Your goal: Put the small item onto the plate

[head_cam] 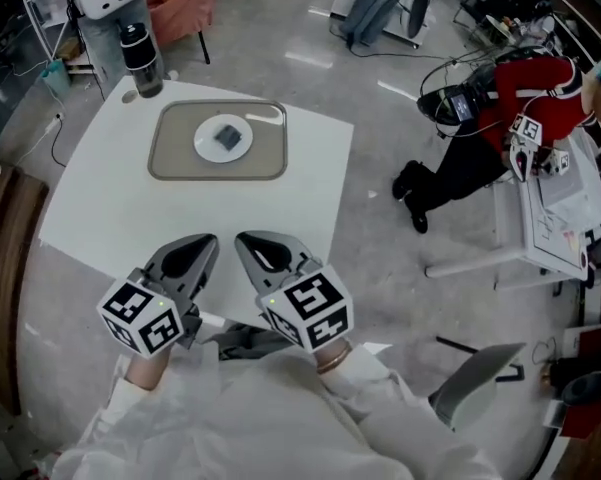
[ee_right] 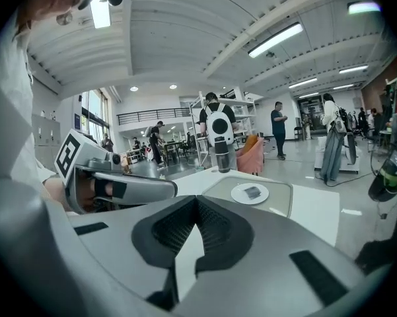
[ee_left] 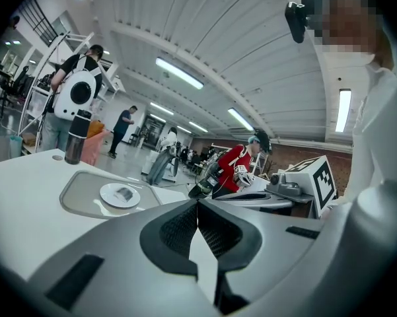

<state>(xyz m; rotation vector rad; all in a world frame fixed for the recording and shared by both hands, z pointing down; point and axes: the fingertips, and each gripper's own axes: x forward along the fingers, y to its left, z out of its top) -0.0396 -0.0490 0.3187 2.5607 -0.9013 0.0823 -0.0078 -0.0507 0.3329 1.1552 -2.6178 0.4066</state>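
- The small item point(head_cam: 228, 136) lies on the white plate point(head_cam: 204, 149), inside the tray point(head_cam: 170, 164) on the far part of the table point(head_cam: 100, 213).
- A dark bottle point(head_cam: 142, 60) stands at the far left corner, just beyond the tray.
- The left gripper point(head_cam: 204, 245) and right gripper point(head_cam: 246, 245) sit side by side at the near edge, jaws pressed together, holding nothing.
- A person in red point(head_cam: 525, 93) is well off to the right.

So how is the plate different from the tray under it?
The plate is round and white; the tray is a grey-brown rectangle with rounded corners. The plate is smaller and sits inside the tray, near its middle. The plate carries the small dark item; the tray carries only the plate. Both are flat and shallow, at the far side of the white table.
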